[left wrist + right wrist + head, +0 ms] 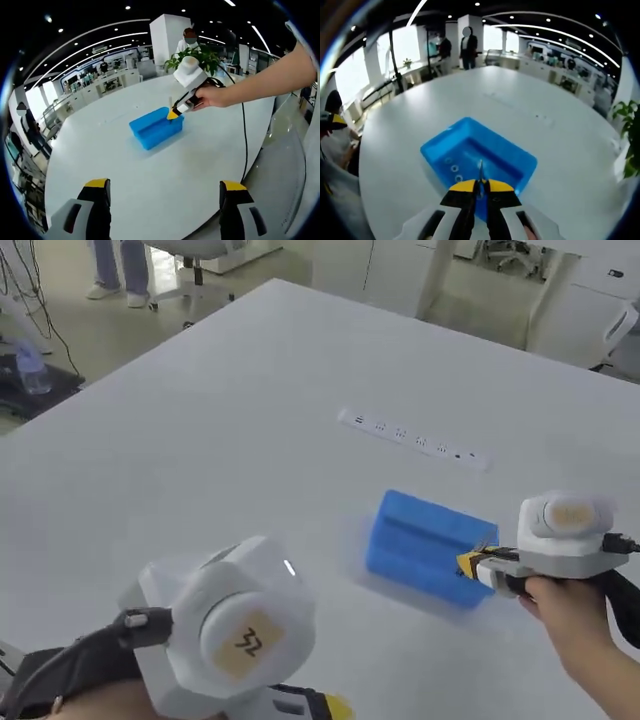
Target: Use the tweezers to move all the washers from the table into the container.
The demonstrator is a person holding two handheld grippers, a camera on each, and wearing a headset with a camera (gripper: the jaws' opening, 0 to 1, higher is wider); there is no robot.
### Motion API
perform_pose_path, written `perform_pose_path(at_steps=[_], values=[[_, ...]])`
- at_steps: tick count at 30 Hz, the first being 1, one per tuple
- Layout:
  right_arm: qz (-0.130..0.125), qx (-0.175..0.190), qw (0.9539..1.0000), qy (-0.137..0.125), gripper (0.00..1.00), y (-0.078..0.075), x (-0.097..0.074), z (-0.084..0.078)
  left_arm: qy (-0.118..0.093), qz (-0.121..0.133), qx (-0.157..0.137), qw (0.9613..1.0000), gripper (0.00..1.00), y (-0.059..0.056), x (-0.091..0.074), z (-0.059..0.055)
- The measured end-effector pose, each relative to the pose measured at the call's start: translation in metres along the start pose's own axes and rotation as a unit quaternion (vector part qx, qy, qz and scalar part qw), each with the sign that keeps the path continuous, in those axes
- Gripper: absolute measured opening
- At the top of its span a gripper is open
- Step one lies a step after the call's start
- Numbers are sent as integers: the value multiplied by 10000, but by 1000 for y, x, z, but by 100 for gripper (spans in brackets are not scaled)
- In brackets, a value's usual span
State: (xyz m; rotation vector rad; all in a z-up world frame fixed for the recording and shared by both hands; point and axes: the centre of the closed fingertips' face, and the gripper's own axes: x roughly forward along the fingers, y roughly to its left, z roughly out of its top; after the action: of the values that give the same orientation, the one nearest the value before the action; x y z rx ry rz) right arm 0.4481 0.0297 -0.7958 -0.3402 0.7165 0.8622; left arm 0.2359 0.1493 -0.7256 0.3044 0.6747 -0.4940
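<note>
1. Open white table (200, 440) spread ahead of the left gripper (165, 183), whose fingers stood wide apart with nothing between them. The table's far edge lay well beyond a power strip (415, 438).
2. The right gripper (480, 186) had its fingers pressed together on the tweezers (480, 172). Their long axis ran straight forward from the fingertips, with the points aimed down into the container.
3. The blue container (505, 157) sat just ahead of and below the right fingertips. Three washers (454, 168) lay on its floor, just left of the tweezer points.
</note>
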Motion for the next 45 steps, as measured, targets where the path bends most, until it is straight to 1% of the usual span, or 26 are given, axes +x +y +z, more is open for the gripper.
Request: perform_pose_path(at_steps=[2, 4, 6, 8, 9, 10, 11, 13, 15, 16, 17, 20, 22, 23, 26, 29, 30, 31, 32, 35, 39, 40, 41, 42, 43, 45], values=[[-45, -34, 9999, -141, 3, 1, -6, 7, -95, -85, 49, 9999, 89, -1, 0, 8], [-73, -79, 9993, -358, 3, 7, -19, 19, -151, -133, 150, 9997, 87, -1, -1, 15], [-3, -102, 9988, -489, 3, 13, -27, 24, -199, -146, 266, 9993, 84, 0, -2, 23], [34, -141, 9979, -633, 3, 18, -38, 31, -328, -260, 334, 9986, 79, -2, -4, 33], [67, -174, 9972, -723, 3, 24, -43, 35, -387, -300, 337, 9982, 76, -3, -4, 37], [95, -177, 9968, -774, 3, 28, -47, 37, -456, -402, 342, 9976, 74, -5, -5, 43], [157, -182, 9961, -844, 3, 32, -53, 40, -481, -463, 349, 9972, 72, -6, -5, 46], [243, -200, 9951, -940, 3, 40, -62, 43, -585, -562, 423, 9958, 64, -9, -6, 55], [335, -239, 9938, -1037, 3, 51, -72, 46, -819, -681, 441, 9933, 56, -12, -8, 68], [380, -247, 9929, -1098, 3, 57, -78, 48, -883, -821, 379, 9920, 54, -15, -9, 73], [425, -261, 9922, -1138, 3, 62, -82, 49, -885, -910, 383, 9912, 53, -18, -10, 76], [556, -351, 9901, -1242, 3, 80, -94, 52, -1116, -1018, 516, 9872, 48, -21, -12, 93], [664, -403, 9886, -1288, 2, 89, -100, 54, -1232, -1206, 499, 9838, 44, -26, -13, 103], [711, -464, 9877, -1311, 2, 96, -105, 54, -1343, -1300, 514, 9810, 43, -29, -14, 110], [860, -639, 9855, -1319, 2, 112, -114, 53, -1439, -1357, 572, 9786, 41, -29, -14, 121], [948, -893, 9833, -1272, 2, 126, -121, 49, -1468, -1534, 653, 9750, 39, -34, -13, 128], [971, -980, 9823, -1265, 2, 129, -122, 48, -1485, -1589, 683, 9737, 37, -35, -13, 130], [976, -1110, 9812, -1245, 2, 134, -124, 47, -1501, -1719, 765, 9706, 34, -39, -14, 132], [986, -1175, 9804, -1234, 2, 137, -125, 46, -1521, -1749, 807, 9694, 32, -40, -14, 134], [1137, -1350, 9775, -1151, 2, 147, -127, 40, -1568, -1911, 963, 9642, 29, -47, -13, 139], [1299, -1593, 9731, -1036, 2, 159, -128, 34, -1514, -2140, 1323, 9559, 22, -54, -11, 138], [1372, -1710, 9704, -1017, 2, 163, -129, 32, -1511, -2255, 1427, 9518, 20, -57, -10, 137], [1409, -1732, 9697, -991, 2, 165, -129, 30, -1503, -2360, 1538, 9477, 16, -59, -10, 136], [1450, -1762, 9689, -954, 2, 167, -128, 28, -1490, -2391, 1553, 9468, 13, -59, -9, 135], [1464, -1829, 9677, -933, 2, 168, -128, 26, -1472, -2468, 1585, 9446, 12, -62, -8, 134], [1510, -1980, 9648, -842, 2, 171, -128, 21, -1426, -2789, 1722, 9339, 9, -70, -8, 131]])
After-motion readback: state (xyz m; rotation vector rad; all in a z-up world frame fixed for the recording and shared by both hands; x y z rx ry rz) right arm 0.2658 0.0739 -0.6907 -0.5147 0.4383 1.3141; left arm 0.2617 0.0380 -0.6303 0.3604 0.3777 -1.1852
